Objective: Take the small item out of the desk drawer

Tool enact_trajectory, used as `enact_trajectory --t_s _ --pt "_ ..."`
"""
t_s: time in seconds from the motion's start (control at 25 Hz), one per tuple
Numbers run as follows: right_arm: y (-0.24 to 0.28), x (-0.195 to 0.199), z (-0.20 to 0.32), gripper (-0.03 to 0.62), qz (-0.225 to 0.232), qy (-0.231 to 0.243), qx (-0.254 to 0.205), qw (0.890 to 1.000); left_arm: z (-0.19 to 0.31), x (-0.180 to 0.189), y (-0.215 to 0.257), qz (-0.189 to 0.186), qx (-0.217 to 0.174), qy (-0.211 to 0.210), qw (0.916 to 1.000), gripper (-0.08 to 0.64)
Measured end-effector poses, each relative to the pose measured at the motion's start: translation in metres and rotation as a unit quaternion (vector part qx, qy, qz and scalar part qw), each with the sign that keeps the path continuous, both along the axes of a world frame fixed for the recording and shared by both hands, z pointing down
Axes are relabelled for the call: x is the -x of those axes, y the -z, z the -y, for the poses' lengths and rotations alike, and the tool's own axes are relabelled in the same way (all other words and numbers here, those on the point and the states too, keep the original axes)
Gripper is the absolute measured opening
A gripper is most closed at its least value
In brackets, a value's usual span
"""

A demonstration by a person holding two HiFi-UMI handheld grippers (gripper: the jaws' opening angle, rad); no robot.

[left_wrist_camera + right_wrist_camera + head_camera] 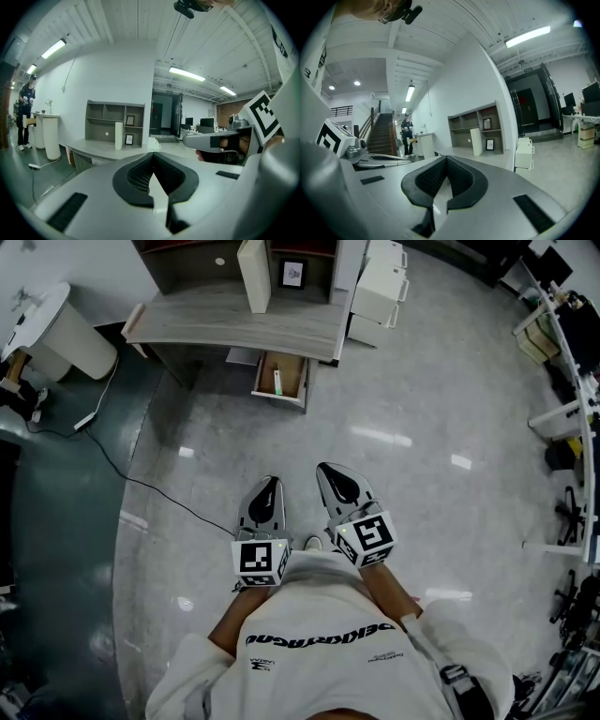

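The grey desk [234, 320] stands at the top of the head view, its wooden drawer [292, 373] pulled open toward me. Inside lies a small white-and-green item [277, 382]. My left gripper [270, 482] and right gripper [328, 469] are held side by side over the floor, well short of the drawer. Both are shut with nothing between the jaws. The left gripper view shows its closed tips [153, 154] pointing at the desk [105, 147]. In the right gripper view the closed tips [446, 158] aim the same way, desk [485, 154] beyond.
A white cabinet [380, 292] stands right of the desk, a white cylindrical stand [70, 334] to its left. A black cable [141, 479] runs across the floor. An upright white box [253, 273] and a picture frame [292, 274] sit on the desk. A person [24, 117] stands far left.
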State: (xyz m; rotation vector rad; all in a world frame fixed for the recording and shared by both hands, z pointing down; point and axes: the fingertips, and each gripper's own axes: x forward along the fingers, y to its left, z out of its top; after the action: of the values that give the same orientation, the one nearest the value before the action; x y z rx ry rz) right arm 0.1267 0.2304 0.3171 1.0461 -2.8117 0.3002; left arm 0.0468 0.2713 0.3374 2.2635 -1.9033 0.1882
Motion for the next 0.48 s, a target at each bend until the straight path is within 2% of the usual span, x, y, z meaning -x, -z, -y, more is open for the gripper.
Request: enact_trajectory --t_s 0.48 --pt "0.008 0.064 0.127 0.032 -0.006 -0.035 0.005 0.999 0.134 0.065 0.015 -0.004 -0.005 -0.042 0.9991 0.015"
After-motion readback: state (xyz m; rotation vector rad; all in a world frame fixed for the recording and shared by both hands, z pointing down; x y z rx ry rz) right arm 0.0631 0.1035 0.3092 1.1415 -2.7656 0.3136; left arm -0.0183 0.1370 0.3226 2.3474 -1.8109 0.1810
